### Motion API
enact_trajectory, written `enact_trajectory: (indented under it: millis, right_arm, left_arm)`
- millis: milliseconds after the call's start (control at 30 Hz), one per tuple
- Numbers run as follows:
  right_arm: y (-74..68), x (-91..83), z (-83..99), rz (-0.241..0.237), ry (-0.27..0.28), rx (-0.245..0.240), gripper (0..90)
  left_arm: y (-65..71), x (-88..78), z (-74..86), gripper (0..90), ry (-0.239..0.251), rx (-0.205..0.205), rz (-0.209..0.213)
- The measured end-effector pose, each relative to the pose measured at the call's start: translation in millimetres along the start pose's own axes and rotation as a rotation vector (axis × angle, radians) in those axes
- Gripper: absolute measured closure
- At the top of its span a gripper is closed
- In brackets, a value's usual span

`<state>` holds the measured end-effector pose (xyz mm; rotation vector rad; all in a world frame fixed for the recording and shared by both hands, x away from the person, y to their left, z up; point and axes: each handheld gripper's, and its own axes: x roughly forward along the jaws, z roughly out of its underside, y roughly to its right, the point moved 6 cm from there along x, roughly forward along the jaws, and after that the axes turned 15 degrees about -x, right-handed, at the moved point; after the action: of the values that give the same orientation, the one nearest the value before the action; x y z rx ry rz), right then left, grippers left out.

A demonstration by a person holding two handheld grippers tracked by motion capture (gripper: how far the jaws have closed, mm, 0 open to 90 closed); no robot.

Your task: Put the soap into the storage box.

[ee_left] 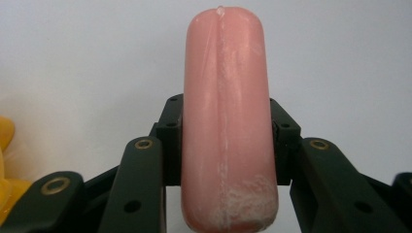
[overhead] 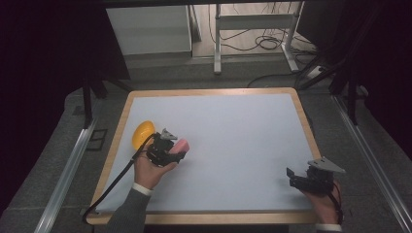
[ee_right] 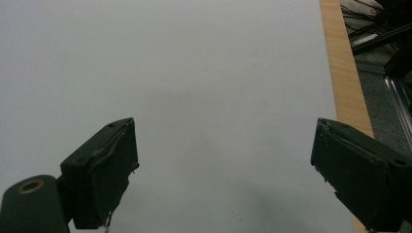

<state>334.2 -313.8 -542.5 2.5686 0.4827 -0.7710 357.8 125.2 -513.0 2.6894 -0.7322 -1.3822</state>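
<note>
Desk middle and far half open; yellow object just beside left gripper blocks left edge.

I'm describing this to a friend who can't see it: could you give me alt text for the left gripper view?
A pink sausage stands lengthwise up the middle, clamped between the two black jaws of the left gripper. Behind it is a plain pale tabletop, and part of a yellow object shows at the left edge.

White wood-edged table; yellow object on it
</note>
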Motion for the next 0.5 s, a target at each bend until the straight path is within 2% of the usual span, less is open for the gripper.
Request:
enact_trajectory:
  millis: [500]
  right_arm:
    - [0.0, 0.1, 0.3, 0.000, -0.001, 0.000, 9.4]
  left_arm:
    - [-19.6, -9.9, 0.9, 60.0, 0.023, -0.034, -0.021]
